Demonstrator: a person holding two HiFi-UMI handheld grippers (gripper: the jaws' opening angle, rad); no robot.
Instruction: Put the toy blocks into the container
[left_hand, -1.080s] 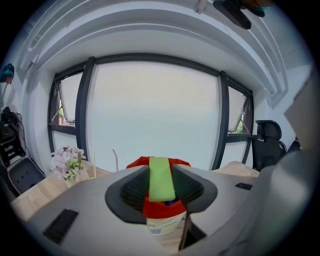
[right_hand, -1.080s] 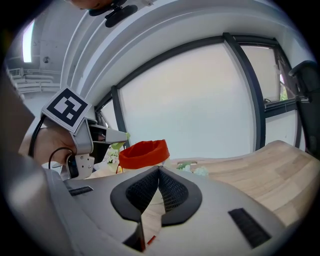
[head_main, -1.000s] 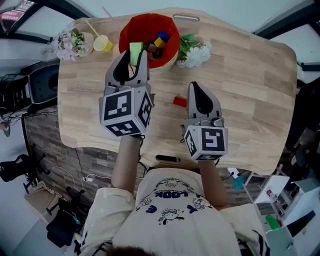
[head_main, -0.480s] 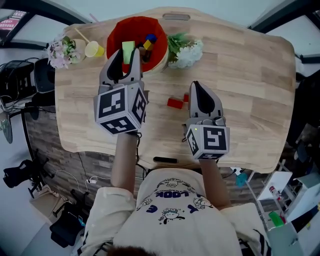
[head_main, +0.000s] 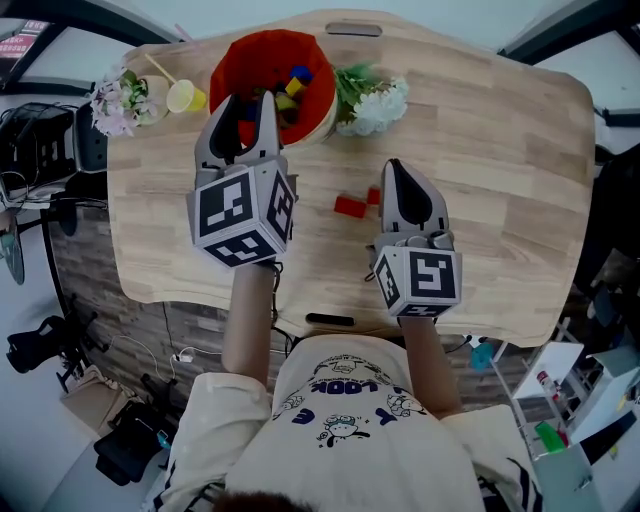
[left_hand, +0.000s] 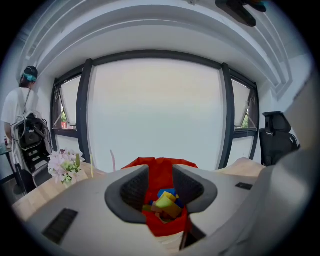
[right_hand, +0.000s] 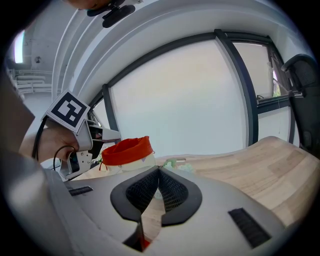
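The green block that sat between the left tongs (head_main: 247, 106) a second ago is gone from them. Their jaws now stand apart with nothing between them, above the near rim of the container (head_main: 232, 58). The left gripper view looks past the tongs (left_hand: 161, 190) into the container (left_hand: 160, 172), at a heap of yellow and blue blocks (left_hand: 167, 202). From the head view the heap (head_main: 290, 85) lies at the container's right side.

The right tongs (head_main: 392, 168) are closed on nothing, as before, tips meeting (right_hand: 158, 170) and low over the table (head_main: 500, 150). One red block (head_main: 350, 207) lies flat on the table, just left of these tongs. Its long axis runs across the table, roughly left to right. A second, smaller red piece (head_main: 372, 196), hidden a second ago, shows between that block and the tongs. Which way it points cannot be told.
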